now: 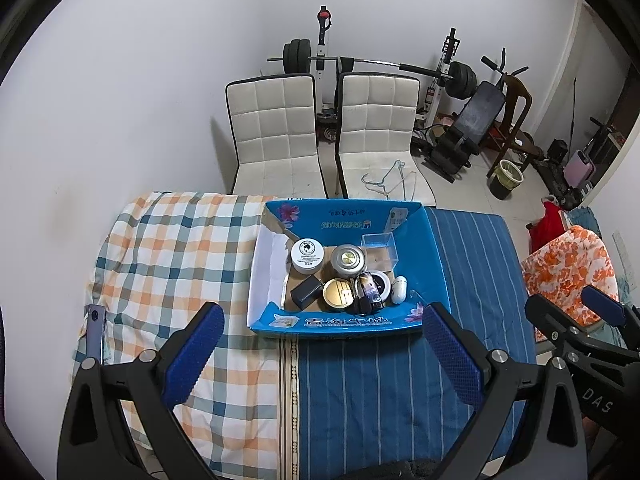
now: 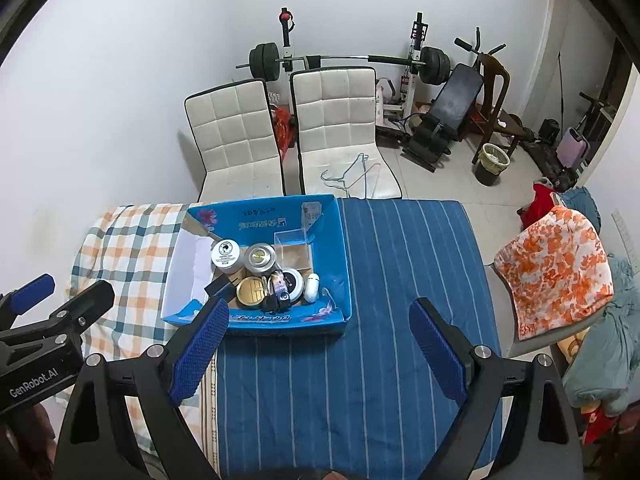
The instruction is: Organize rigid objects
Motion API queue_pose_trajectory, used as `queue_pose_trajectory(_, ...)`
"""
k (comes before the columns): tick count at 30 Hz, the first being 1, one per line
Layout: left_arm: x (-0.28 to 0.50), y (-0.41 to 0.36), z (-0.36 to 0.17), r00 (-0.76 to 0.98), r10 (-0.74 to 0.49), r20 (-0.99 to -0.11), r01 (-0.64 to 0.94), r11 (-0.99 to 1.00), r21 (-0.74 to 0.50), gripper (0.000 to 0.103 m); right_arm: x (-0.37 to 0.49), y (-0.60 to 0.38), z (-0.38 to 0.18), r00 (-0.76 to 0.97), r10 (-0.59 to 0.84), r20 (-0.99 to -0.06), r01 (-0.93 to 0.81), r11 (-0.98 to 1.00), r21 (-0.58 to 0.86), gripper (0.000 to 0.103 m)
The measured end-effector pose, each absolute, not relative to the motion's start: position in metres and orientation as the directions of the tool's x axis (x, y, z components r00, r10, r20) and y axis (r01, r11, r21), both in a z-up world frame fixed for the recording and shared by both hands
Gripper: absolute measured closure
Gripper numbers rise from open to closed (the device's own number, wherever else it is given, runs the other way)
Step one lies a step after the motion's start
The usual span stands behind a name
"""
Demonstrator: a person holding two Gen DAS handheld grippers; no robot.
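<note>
Spare room with gym gear, and my bed in striped blue cloth is the work surface. The blue cardboard box sits mid-bed, probably so both tongs reach. Inside: round tins, a clear plastic cube, a glossy white pod. Left gripper and right gripper both spread wide, holding nothing.

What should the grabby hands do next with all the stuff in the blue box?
Probably ease the left gripper forward over the blue box toward the gold tin: both grippers are open and empty, and that tin sits nearest.
</note>
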State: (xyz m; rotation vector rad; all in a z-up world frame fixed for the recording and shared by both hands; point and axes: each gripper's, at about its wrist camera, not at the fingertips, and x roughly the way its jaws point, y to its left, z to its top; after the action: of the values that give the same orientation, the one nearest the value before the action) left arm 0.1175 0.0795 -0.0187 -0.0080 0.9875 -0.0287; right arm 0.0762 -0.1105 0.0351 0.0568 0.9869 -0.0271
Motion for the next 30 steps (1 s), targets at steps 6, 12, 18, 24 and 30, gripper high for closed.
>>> queue_pose_trajectory(6, 0.119, 0.079, -0.015, 0.558, -0.018, -0.830, 0.003, 1.000, -0.020, 0.001, 0.076, -0.110, 0.036, 0.549, 0.006, -0.836, 0.044, 0.998, 0.036, 0.009)
queue_pose_trajectory(12, 0.114, 0.084, -0.016, 0.561, -0.015, -0.827, -0.002, 1.000, -0.019, 0.001, 0.074, -0.110, 0.036, 0.556, -0.005, -0.831, 0.048, 0.998, 0.026, 0.009)
queue_pose_trajectory(18, 0.108, 0.087, -0.018, 0.561, -0.013, -0.828, -0.010, 1.000, -0.023, 0.001, 0.072, -0.111, 0.035, 0.560, -0.010, -0.829, 0.048, 0.999, 0.021, 0.009)
queue_pose_trajectory(24, 0.106, 0.089, -0.020, 0.561, -0.014, -0.828, -0.013, 1.000, -0.025, 0.001, 0.071, -0.111, 0.036, 0.556, -0.009, -0.831, 0.048, 0.999, 0.021, 0.009)
queue_pose_trajectory(30, 0.107, 0.091, -0.020, 0.559, -0.018, -0.829, -0.014, 0.999, -0.031, 0.001, 0.069, -0.114, 0.036, 0.557, -0.011, -0.830, 0.046, 0.999, 0.018, 0.009)
